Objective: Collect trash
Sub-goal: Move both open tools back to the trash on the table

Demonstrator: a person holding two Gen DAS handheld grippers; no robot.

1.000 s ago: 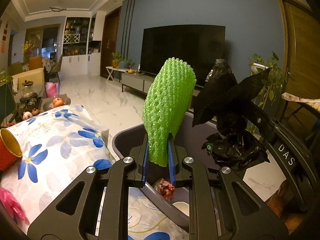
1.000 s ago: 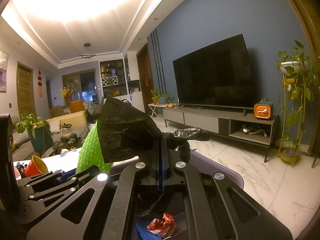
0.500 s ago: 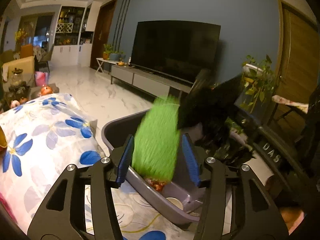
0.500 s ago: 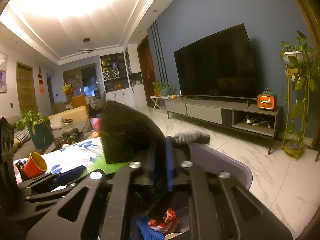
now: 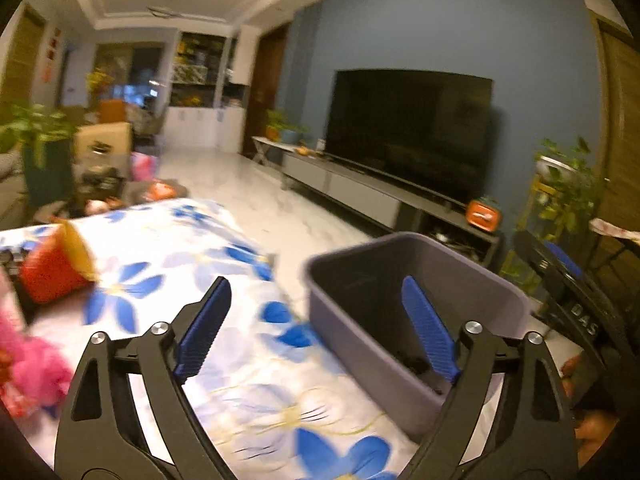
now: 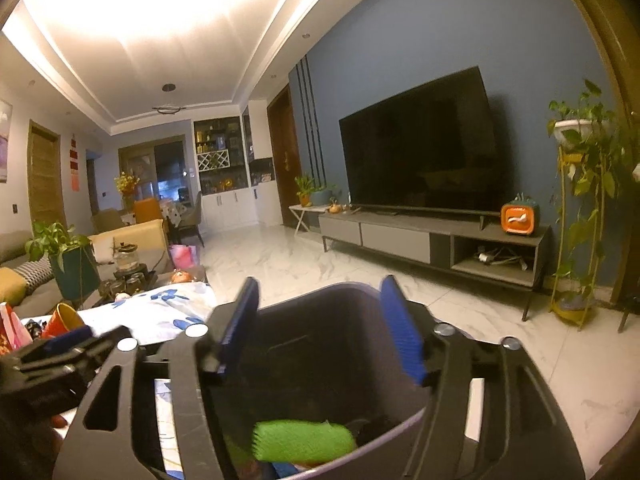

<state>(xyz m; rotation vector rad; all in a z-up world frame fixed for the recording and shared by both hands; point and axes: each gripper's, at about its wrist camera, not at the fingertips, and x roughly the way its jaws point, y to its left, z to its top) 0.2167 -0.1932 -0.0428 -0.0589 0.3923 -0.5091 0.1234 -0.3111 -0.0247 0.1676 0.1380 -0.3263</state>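
Note:
A grey plastic bin (image 5: 472, 264) stands at the right end of the flowered tablecloth (image 5: 168, 248). My left gripper (image 5: 316, 324) is open and empty, above the cloth by the bin's left wall. My right gripper (image 6: 320, 328) is open and empty, over the bin (image 6: 332, 296). The green foam net (image 6: 304, 440) lies inside the bin beneath it, beside something dark. An orange paper cup (image 5: 56, 268) lies on its side at the cloth's left; it also shows in the right wrist view (image 6: 64, 318). Pink trash (image 5: 28, 364) lies at the near left.
A TV (image 6: 420, 152) on a low grey console (image 6: 432, 240) stands against the blue wall across a marble floor. A plant stand (image 6: 580, 216) is at the right. A tea table with jars (image 6: 124, 268) and a potted plant (image 6: 68, 264) lie beyond the cloth.
Both grippers opened. The green foam net fell from the left gripper and the black bag from the right into the bin. The left gripper swung left, away from the bin.

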